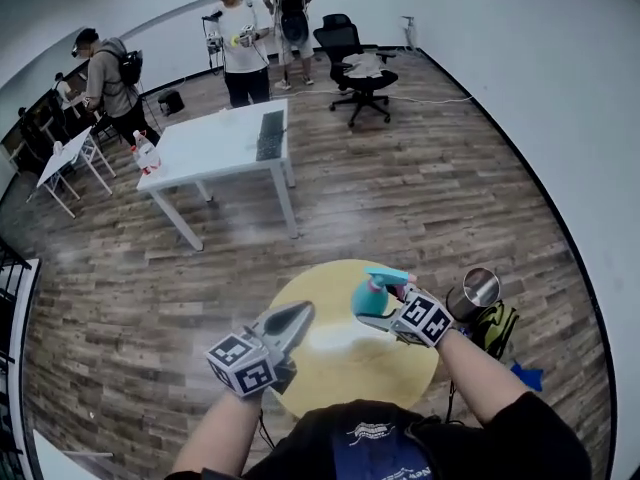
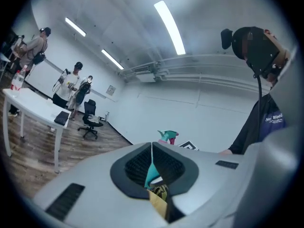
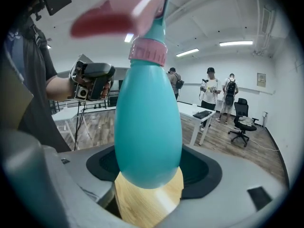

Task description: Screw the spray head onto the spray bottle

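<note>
A teal spray bottle [image 1: 366, 294] is clamped between the jaws of my right gripper [image 1: 380, 308], above the round yellow table [image 1: 330, 368]. In the right gripper view the bottle [image 3: 148, 127] fills the space between the fingers. A pink collar [image 3: 148, 51] and the spray head [image 3: 142, 6] sit on its neck, blurred at the top. The teal spray head [image 1: 388, 275] points right in the head view. My left gripper [image 1: 300, 314] is shut and holds nothing, a short way left of the bottle. From the left gripper view the spray head [image 2: 167, 136] shows beyond the closed fingertips.
A metal cup [image 1: 478, 290] and a yellow-black bag [image 1: 497, 326] are right of the round table. A white table [image 1: 225, 143] with a keyboard stands farther out on the wood floor. An office chair [image 1: 355, 68] and several people are at the back.
</note>
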Tool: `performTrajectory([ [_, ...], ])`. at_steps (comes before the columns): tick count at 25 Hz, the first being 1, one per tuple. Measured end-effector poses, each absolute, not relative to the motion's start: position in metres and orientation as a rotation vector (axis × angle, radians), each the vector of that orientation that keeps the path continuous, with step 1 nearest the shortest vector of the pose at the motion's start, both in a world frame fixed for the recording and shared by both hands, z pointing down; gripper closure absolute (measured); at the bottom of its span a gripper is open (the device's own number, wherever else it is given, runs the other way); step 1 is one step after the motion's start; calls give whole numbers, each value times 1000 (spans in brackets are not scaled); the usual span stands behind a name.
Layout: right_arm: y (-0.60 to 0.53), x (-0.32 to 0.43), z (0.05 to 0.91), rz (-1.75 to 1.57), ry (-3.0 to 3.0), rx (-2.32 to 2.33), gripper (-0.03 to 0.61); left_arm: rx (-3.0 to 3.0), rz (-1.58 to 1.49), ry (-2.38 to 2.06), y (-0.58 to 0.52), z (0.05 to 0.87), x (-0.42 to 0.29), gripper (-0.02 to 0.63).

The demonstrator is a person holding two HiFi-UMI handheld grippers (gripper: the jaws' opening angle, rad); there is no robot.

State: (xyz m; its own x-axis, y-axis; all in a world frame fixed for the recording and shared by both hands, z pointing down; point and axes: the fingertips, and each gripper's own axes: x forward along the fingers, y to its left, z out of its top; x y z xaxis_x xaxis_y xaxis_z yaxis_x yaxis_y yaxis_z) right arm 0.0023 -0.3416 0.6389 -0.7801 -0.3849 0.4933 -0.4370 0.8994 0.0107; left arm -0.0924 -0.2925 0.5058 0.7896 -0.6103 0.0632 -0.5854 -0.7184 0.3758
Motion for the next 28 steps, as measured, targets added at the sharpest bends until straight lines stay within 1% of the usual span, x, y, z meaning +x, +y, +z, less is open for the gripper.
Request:
performTrajectory([
  [5, -332, -2, 595, 187, -2576, 601, 198, 2736, -3, -813, -295, 450, -53, 578],
  [6, -331, -2, 589, 201, -2577, 608, 198, 2753, 28, -807, -295, 443, -46, 566],
  [8, -328, -5, 578, 212, -2569, 620, 198, 2775, 98, -807, -295, 432, -38, 535],
  [10, -324, -13, 569, 218, -2557, 629, 198, 2784, 157, -815, -296, 422, -35, 470],
  [12, -325, -18, 565, 228, -2545, 639, 198, 2791, 207, -841, -300, 415, -30, 429],
  [18, -329, -24, 569, 228, -2519, 646, 198, 2819, 379, -942, -307, 417, -4, 417],
  [20, -330, -27, 567, 218, -2513, 645, 198, 2820, 417, -985, -310, 419, -1, 390],
  [28, -323, -43, 560, 162, -2510, 623, 198, 2794, 577, -1121, -319, 438, -8, 390],
])
